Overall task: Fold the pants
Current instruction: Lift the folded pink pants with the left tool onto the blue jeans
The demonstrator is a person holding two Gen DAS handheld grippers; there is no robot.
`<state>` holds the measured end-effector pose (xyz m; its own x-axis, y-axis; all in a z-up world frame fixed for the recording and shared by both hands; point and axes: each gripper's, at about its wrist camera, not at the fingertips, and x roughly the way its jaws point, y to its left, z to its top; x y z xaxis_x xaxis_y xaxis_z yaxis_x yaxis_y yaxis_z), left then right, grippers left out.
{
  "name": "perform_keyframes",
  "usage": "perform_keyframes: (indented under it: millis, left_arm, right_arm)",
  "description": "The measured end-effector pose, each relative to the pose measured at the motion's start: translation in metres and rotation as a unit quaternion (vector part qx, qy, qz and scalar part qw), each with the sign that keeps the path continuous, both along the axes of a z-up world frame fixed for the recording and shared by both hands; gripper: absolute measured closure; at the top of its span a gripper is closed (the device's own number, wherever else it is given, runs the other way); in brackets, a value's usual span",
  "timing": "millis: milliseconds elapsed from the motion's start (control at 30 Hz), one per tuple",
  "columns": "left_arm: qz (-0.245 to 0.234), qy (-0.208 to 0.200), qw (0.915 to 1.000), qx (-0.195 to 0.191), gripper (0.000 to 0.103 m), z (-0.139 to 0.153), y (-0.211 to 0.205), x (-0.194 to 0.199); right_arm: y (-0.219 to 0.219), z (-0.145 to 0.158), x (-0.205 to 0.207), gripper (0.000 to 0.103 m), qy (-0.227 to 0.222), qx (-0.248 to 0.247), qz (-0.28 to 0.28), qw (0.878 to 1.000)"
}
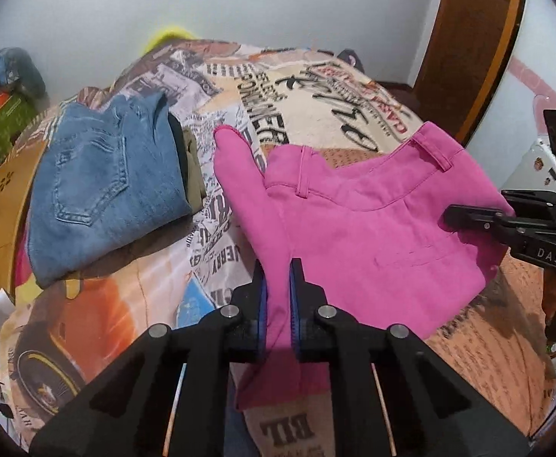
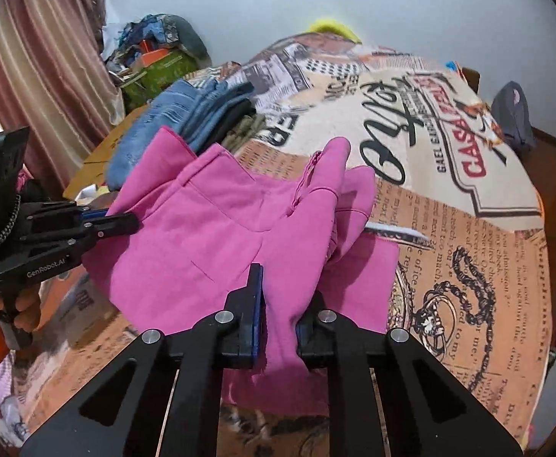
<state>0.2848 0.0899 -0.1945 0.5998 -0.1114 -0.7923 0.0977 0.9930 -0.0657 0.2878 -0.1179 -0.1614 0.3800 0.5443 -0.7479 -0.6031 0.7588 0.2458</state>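
Pink pants (image 1: pixel 357 224) hang stretched between both grippers above a bed with a newspaper-print cover (image 1: pixel 327 114). My left gripper (image 1: pixel 278 285) is shut on one edge of the pink cloth. My right gripper (image 2: pixel 279 297) is shut on the opposite edge of the pants (image 2: pixel 217 228). The waistband with belt loops faces away, and a fly flap sticks up. Each gripper shows in the other's view, the right gripper (image 1: pixel 456 217) at the right and the left gripper (image 2: pixel 129 222) at the left.
A stack of folded clothes topped by blue jeans (image 1: pixel 102 186) lies on the bed's left side, also in the right wrist view (image 2: pixel 186 114). A wooden footboard (image 1: pixel 0 221) is at the left. Clutter (image 2: pixel 156 61) sits by a curtain (image 2: pixel 38 76).
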Motion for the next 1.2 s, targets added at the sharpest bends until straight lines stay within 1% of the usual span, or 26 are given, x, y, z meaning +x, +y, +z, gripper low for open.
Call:
perform_keyframes:
  millis: [200, 400, 533, 733, 833, 1000, 1200]
  left_arm:
    - [0.004, -0.038, 0.9992, 0.006, 0.093, 0.035, 0.008, -0.023]
    - [0.021, -0.071, 0.9972, 0.003, 0.093, 0.068, 0.033, -0.034]
    - [0.038, -0.090, 0.9952, 0.004, 0.093, 0.087, 0.059, -0.034]
    - [0.071, -0.112, 0.9910, -0.010, 0.093, 0.106, 0.107, -0.022]
    - [0.087, -0.117, 0.9893, -0.014, 0.093, 0.110, 0.132, -0.012]
    - [0.110, -0.113, 0.9874, -0.013, 0.093, 0.106, 0.170, 0.007]
    - [0.135, -0.098, 0.9859, -0.015, 0.093, 0.084, 0.210, 0.032]
  right_arm:
    - [0.007, 0.022, -0.012, 0.092, -0.020, 0.006, 0.005, 1.000]
    - [0.027, 0.052, -0.019, 0.092, -0.049, 0.017, 0.015, 0.999]
    - [0.047, 0.067, -0.019, 0.092, -0.070, 0.021, 0.023, 0.997]
    - [0.090, 0.085, -0.003, 0.092, -0.102, 0.033, 0.037, 0.994]
    - [0.116, 0.090, 0.008, 0.092, -0.117, 0.035, 0.046, 0.992]
    - [0.149, 0.090, 0.028, 0.092, -0.128, 0.041, 0.057, 0.989]
    - [0.192, 0.078, 0.055, 0.092, -0.132, 0.042, 0.069, 0.988]
